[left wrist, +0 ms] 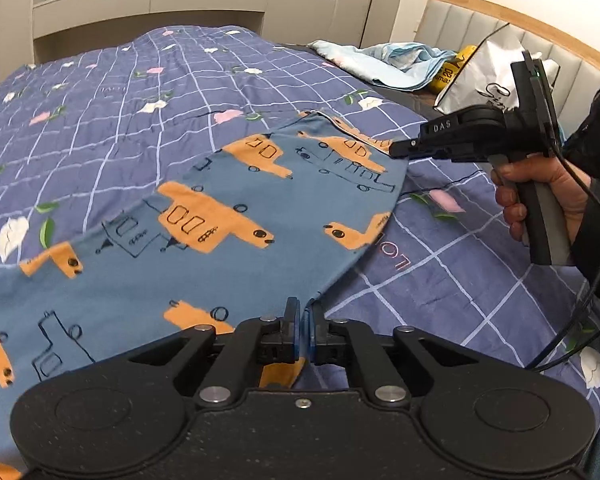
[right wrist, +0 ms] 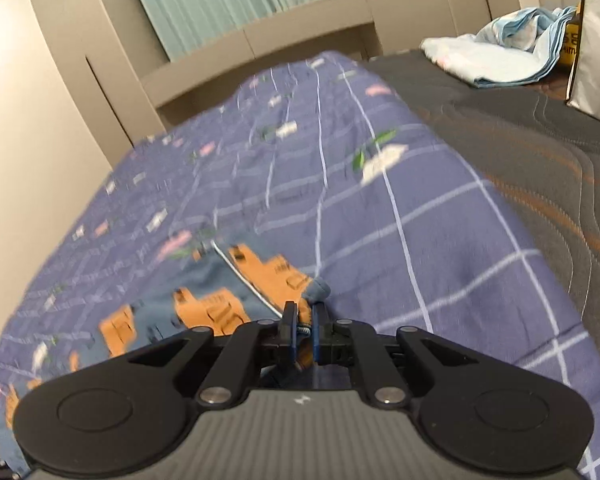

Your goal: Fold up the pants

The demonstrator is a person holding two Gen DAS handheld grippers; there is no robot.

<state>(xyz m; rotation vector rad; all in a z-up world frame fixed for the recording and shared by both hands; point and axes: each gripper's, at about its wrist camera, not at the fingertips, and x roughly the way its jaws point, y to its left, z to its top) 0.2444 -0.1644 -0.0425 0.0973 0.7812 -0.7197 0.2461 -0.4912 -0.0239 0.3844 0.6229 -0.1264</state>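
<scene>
Blue pants [left wrist: 204, 216] with orange vehicle prints lie spread on a purple checked quilt [left wrist: 100, 92]. My left gripper [left wrist: 305, 312] is shut on the near edge of the pants. My right gripper [left wrist: 396, 149], held in a hand at the right, is shut on the pants' far right corner by the waistband. In the right wrist view the right gripper [right wrist: 305, 316] pinches a bunched bit of the pants [right wrist: 220, 304], which stretch away to the left over the quilt [right wrist: 380, 220]. This view is motion blurred.
A light blue crumpled cloth [left wrist: 384, 60] and a white paper bag [left wrist: 480, 76] sit near the padded headboard [left wrist: 500, 28]. A dark bare mattress [right wrist: 520, 152] lies right of the quilt. Grey cabinets [left wrist: 180, 4] stand behind the bed.
</scene>
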